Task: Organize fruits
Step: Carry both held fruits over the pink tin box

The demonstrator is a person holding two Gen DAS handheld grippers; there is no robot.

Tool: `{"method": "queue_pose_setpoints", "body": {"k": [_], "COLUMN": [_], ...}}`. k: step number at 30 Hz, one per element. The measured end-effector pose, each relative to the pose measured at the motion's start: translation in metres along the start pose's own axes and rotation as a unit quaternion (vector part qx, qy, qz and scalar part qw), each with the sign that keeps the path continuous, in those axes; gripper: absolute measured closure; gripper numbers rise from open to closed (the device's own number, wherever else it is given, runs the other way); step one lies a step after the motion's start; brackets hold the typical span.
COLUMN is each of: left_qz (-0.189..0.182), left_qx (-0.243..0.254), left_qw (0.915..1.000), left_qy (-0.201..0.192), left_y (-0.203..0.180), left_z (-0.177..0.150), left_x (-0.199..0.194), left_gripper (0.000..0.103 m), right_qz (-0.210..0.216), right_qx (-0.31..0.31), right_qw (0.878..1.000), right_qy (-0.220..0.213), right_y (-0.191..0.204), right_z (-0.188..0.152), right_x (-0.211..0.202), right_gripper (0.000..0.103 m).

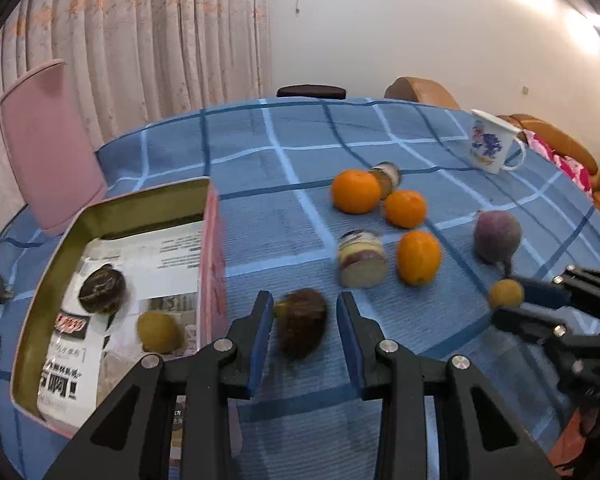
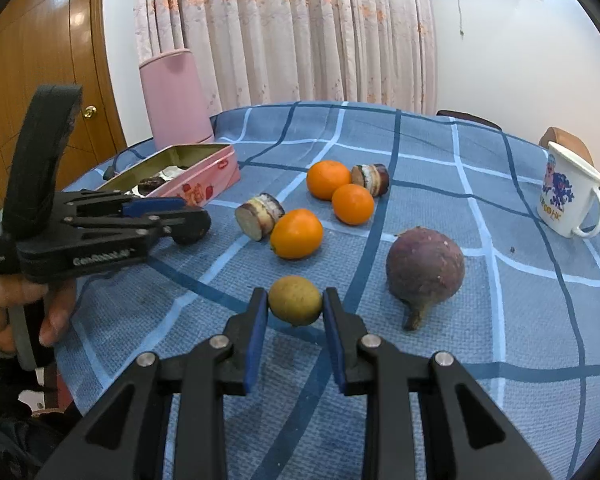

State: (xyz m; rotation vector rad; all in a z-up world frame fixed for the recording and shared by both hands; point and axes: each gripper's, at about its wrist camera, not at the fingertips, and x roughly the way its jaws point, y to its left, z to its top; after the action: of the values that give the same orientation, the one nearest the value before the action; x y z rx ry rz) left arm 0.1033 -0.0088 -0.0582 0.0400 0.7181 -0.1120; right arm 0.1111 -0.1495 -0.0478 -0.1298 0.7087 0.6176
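The left hand-held gripper (image 1: 302, 330) sits spread around a dark brown fruit (image 1: 303, 322), its blue pads on either side with a gap showing — not pinching yet, as far as the blur allows. That fruit rests on the blue checked worktop (image 1: 284, 224), just beside the pink tin (image 1: 211, 248), which already holds a dark fruit (image 1: 102, 289) and a yellowish one (image 1: 159, 331).

The right hand-held gripper (image 2: 295, 307) has its pads against a small yellow-green fruit (image 2: 295, 300), pinching it across its widest part. It looks light, firm-skinned and round — liable to roll or squirt out, so a grip at the middle suits it best. Three oranges (image 2: 297, 233) and a large purple fruit (image 2: 425, 266) lie loose beyond.
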Motion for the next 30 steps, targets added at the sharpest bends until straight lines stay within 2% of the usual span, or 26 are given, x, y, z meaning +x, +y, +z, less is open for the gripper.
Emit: {"method": "queue_pose_setpoints", "body": {"k": [4, 8, 11, 12, 23, 30], "left_qz": [-0.003, 0.061, 0.075, 0.076, 0.022, 0.025], "left_qx": [0.011, 0.05, 0.055, 0.055, 0.015, -0.011], "left_qw": [0.9999, 0.9964, 0.9949, 0.9949, 0.9992, 0.9977], "left_qy": [0.006, 0.032, 0.04, 0.038, -0.03, -0.062], "left_y": [-0.006, -0.025, -0.026, -0.025, -0.011, 0.012], "left_z": [-0.001, -0.001, 0.001, 0.001, 0.003, 0.01], "left_x": [0.003, 0.016, 0.02, 0.019, -0.021, -0.046], "left_gripper": [0.067, 0.066, 0.067, 0.073, 0.073, 0.073], "right_qz": [-0.003, -0.001, -0.001, 0.0, 0.011, 0.023], "right_qx": [-0.003, -0.002, -0.002, -0.002, -0.018, -0.045], "right_qw": [1.0, 1.0, 1.0, 1.0, 1.0, 0.998], "right_qy": [0.001, 0.001, -0.001, -0.002, -0.014, -0.023], "right_y": [0.002, 0.001, 0.001, 0.001, 0.01, 0.026], "right_z": [0.0, -0.001, 0.0, -0.001, 0.012, 0.041], "right_x": [0.001, 0.001, 0.001, 0.0, -0.004, 0.0], "right_gripper": [0.072, 0.072, 0.072, 0.072, 0.072, 0.072]}}
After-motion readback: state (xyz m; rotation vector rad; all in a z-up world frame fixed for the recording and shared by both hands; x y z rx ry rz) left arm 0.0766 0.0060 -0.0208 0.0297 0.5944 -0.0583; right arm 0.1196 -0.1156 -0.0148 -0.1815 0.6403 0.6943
